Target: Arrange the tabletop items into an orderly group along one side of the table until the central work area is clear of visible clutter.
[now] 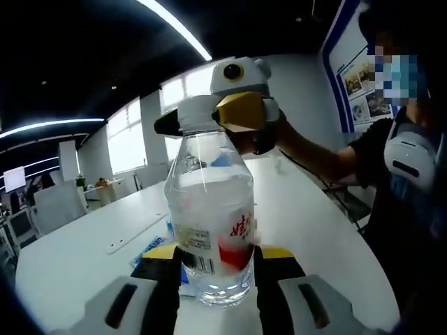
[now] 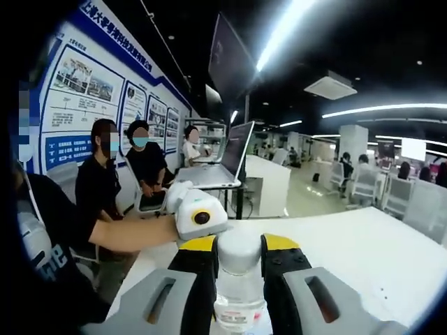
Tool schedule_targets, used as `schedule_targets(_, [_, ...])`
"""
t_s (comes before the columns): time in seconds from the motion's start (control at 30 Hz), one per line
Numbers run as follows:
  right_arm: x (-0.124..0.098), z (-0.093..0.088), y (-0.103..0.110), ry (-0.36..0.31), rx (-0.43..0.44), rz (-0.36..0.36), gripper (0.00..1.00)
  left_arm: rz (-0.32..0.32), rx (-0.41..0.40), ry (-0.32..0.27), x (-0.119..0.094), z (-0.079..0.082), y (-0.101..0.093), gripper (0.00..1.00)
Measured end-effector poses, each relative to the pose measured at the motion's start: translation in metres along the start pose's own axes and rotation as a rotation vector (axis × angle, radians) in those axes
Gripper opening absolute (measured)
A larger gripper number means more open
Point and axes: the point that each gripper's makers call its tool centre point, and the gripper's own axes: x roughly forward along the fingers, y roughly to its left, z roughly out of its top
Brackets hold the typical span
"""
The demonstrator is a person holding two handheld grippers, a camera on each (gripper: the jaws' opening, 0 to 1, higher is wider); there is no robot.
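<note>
A clear plastic water bottle (image 1: pixel 209 223) with a red and white label stands upright between my left gripper's (image 1: pixel 213 262) yellow-tipped jaws, which are shut on its lower body. My right gripper (image 1: pixel 202 118) comes in from the upper right, held by a person's hand, and clamps the bottle's white cap (image 1: pixel 197 112). In the right gripper view the white cap (image 2: pixel 239 252) sits pinched between my right gripper's (image 2: pixel 239 255) jaws, with the bottle's neck (image 2: pixel 239 307) below it. The left gripper's white body (image 2: pixel 199 213) shows just behind, with a hand on it.
The white table (image 1: pixel 84 244) stretches away behind the bottle. A blue packet (image 1: pixel 150 248) and a long white strip (image 1: pixel 136 234) lie on it to the left. A laptop (image 2: pixel 223 160) stands on a far desk, with seated people (image 2: pixel 105 181) to its left.
</note>
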Motion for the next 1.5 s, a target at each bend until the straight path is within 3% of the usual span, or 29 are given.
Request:
schedule_targets(0.3, [0.025,-0.002,-0.008,-0.029,-0.011,0.034,0.21,0.057,-0.018,0.007,-0.012,-0.012,0.022,0.4])
schedule_targets(0.47, [0.044,-0.009,-0.018,-0.008,-0.011,0.048,0.21,0.078,-0.043,0.003,-0.015,-0.025,0.033,0.4])
schedule_targets(0.77, [0.056,-0.021,-0.029,0.001,0.003,0.052,0.21,0.099,-0.049,0.028,-0.02,-0.043,0.047,0.4])
schedule_targets(1.0, [0.076,-0.014,-0.055,0.028,0.005,0.045,0.21,0.112,-0.059,0.031,-0.026,-0.053,0.058,0.4])
schedule_targets(1.17, [0.088,-0.015,-0.059,0.045,-0.001,0.054,0.21,0.128,-0.065,0.041,-0.033,-0.061,0.064,0.4])
schedule_targets(1.5, [0.095,-0.025,-0.041,0.055,0.002,0.059,0.21,0.155,-0.079,0.045,-0.043,-0.071,0.077,0.39])
